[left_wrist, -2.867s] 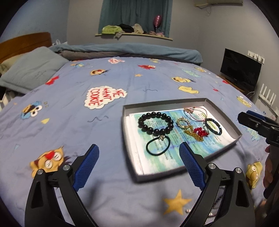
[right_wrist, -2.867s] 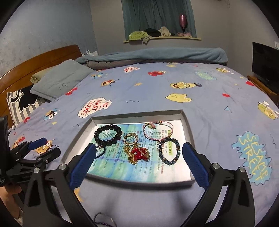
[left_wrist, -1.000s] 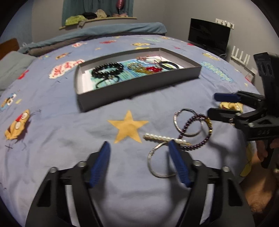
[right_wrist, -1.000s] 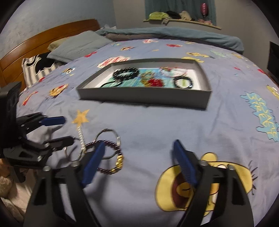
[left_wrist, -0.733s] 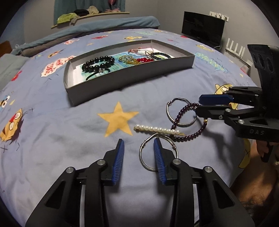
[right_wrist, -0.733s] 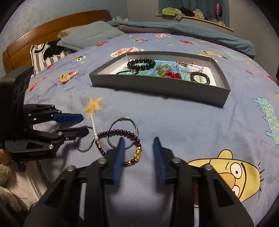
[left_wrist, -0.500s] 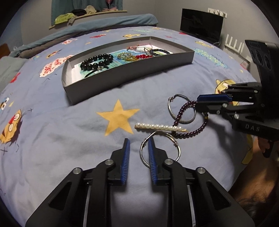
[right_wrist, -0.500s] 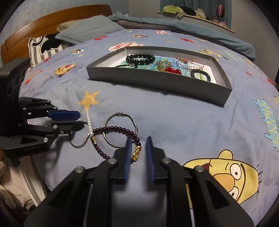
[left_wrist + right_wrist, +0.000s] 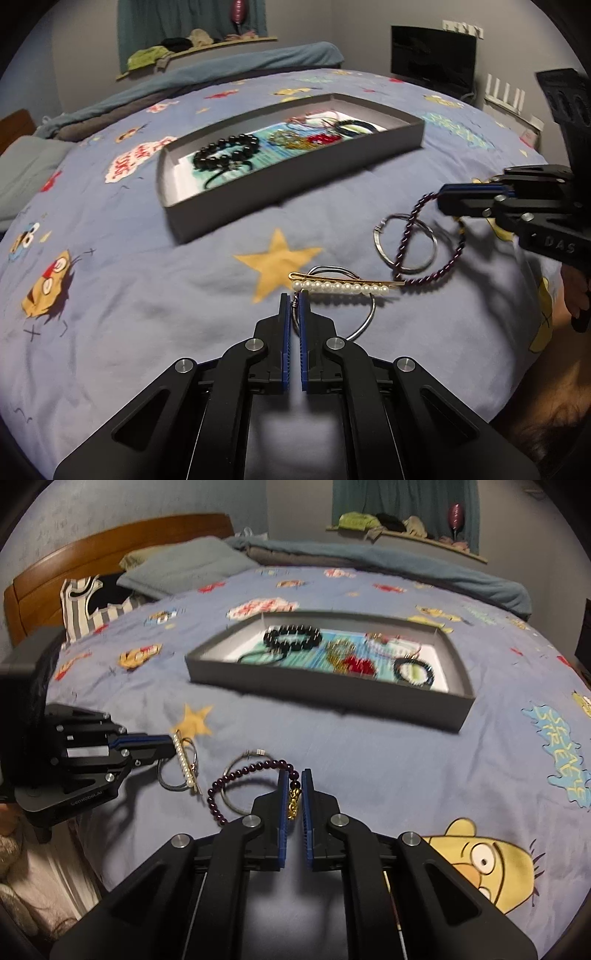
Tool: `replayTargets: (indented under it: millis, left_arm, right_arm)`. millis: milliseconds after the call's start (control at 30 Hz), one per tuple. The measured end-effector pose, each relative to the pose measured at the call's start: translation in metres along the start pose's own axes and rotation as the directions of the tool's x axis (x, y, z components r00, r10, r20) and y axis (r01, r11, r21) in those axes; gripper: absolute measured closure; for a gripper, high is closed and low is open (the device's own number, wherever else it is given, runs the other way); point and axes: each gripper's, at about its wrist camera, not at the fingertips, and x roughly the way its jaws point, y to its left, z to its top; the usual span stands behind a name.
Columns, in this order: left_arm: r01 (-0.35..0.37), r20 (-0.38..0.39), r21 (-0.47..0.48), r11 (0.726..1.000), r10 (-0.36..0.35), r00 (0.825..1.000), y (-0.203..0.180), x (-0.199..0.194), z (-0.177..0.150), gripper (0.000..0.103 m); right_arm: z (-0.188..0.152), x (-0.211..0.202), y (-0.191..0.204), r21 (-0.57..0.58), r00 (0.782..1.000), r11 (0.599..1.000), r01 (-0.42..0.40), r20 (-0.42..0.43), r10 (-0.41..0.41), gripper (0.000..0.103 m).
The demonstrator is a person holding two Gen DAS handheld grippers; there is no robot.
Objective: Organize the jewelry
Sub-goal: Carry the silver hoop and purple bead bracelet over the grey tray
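My left gripper is closing its jaws, and the pads pinch the near rim of a thin silver hoop on the bedspread. A pearl hairpin lies across that hoop. From the right, my right gripper is shut on a purple bead bracelet, which overlaps a second silver hoop. In the right wrist view, the right gripper clamps the bracelet at its gold charm, and the beads arc to the left. There the left gripper sits by the hairpin. The grey tray lies beyond.
The tray holds a black bead bracelet, a hair tie, gold and red pieces and a dark bracelet. Pillows and a wooden headboard stand far left. The bed's edge is close below both grippers. A black screen stands at the right.
Both grippers went from wide open to shut. The left closed on the near silver hoop, the right on the purple bracelet's charm. Both views drew slightly nearer to the jewelry.
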Motion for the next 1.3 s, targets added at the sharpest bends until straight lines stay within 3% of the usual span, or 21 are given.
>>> replayTargets:
  millis: [267, 700, 1300]
  left_arm:
    - [-0.028, 0.042, -0.059, 0.998, 0.031, 0.999, 0.018, -0.011, 0.002, 0.098]
    - [-0.048, 0.082, -0.184, 0.982, 0.064, 0.995, 0.058, -0.023, 0.005, 0.098]
    - [-0.038, 0.133, -0.193, 0.980, 0.064, 0.989, 0.062, -0.033, 0.012, 0.099]
  right_arm:
    - [0.008, -0.016, -0.002, 0.011, 0.995, 0.999, 0.036, 0.094, -0.037, 0.096]
    - [0.014, -0.026, -0.009, 0.048, 0.987, 0.998, 0.047, 0.150, -0.054, 0.096]
    - [0.029, -0.042, -0.020, 0.091, 0.971, 0.994, 0.061, 0.223, -0.080, 0.096]
